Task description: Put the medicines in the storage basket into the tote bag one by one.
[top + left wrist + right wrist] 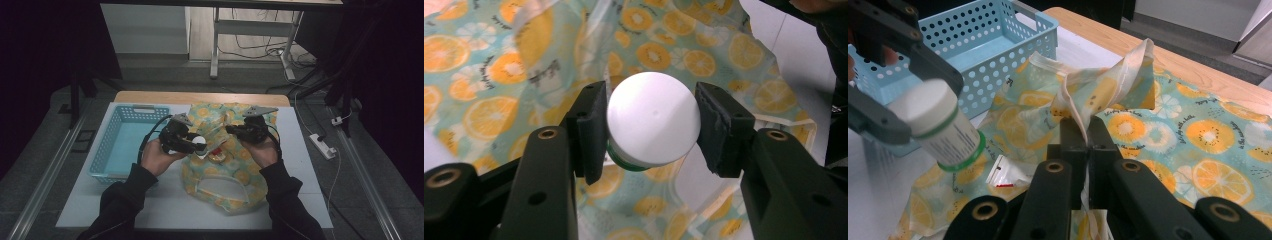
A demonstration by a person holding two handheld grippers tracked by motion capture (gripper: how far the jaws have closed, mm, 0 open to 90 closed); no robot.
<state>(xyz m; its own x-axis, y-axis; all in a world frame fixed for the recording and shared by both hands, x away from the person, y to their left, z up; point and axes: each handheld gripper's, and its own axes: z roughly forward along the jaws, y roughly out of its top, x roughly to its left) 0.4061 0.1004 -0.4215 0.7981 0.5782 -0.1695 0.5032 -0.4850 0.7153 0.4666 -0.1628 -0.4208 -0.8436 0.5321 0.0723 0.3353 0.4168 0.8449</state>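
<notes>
The left gripper (pixel 651 127) pinches a white-capped, green-banded plastic bottle (pixel 653 125) by its cap, out over the orange-print fabric bag (pixel 235 175). The right gripper (pixel 1087 145) is pressed together on a fold of the bag's rim, lifting it. The smooth round cap could slip and drop the bottle (the pads catch only its edges). Beside the left gripper, the light-blue perforated plastic basket (pixel 122 142) looks empty; a small white packet (pixel 1010 175) lies at the bag.

White-capped bottle (pixel 653 125), green-banded, printed label: tilted, clear of the table above the bag. Orange-slice print bag (pixel 235 172), teal ground: lying open on the white mat, one edge pulled up into a peak.
</notes>
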